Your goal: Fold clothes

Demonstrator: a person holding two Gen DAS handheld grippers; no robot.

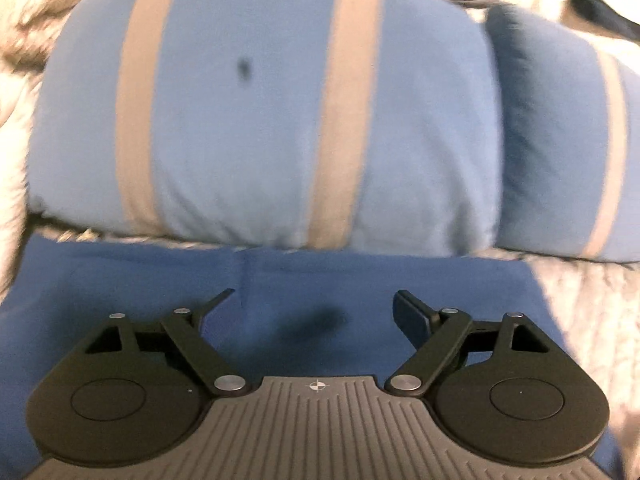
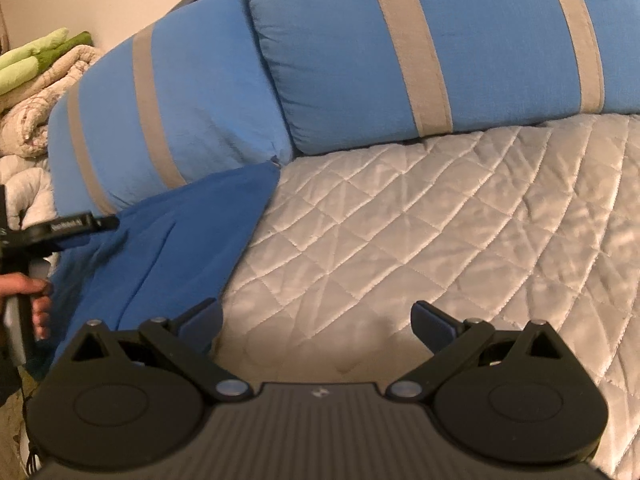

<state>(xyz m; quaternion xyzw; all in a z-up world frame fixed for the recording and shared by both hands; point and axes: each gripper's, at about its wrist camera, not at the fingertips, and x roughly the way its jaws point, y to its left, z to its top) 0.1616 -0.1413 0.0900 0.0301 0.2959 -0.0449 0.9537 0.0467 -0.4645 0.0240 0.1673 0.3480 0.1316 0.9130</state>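
Note:
A dark blue garment [image 1: 120, 276] lies flat on the bed, its far edge against a striped pillow; the right wrist view has it at the left [image 2: 172, 240]. My left gripper [image 1: 316, 300] hovers over the cloth with its jaws wide and nothing between them; a dark smudge of shadow lies on the fabric below. Its side also shows in the right wrist view as my left gripper [image 2: 106, 222], with a person's hand [image 2: 36, 300] on the handle. My right gripper [image 2: 316, 312] stands open above the quilt, just right of the garment's edge, gripping nothing.
Two light blue pillows with grey stripes [image 2: 168, 112] [image 2: 480, 40] lean along the head of the bed. A pale quilted cover [image 2: 440, 220] spreads to the right. Rolled beige blankets [image 2: 36, 112] and a green cloth [image 2: 36, 60] pile up at the far left.

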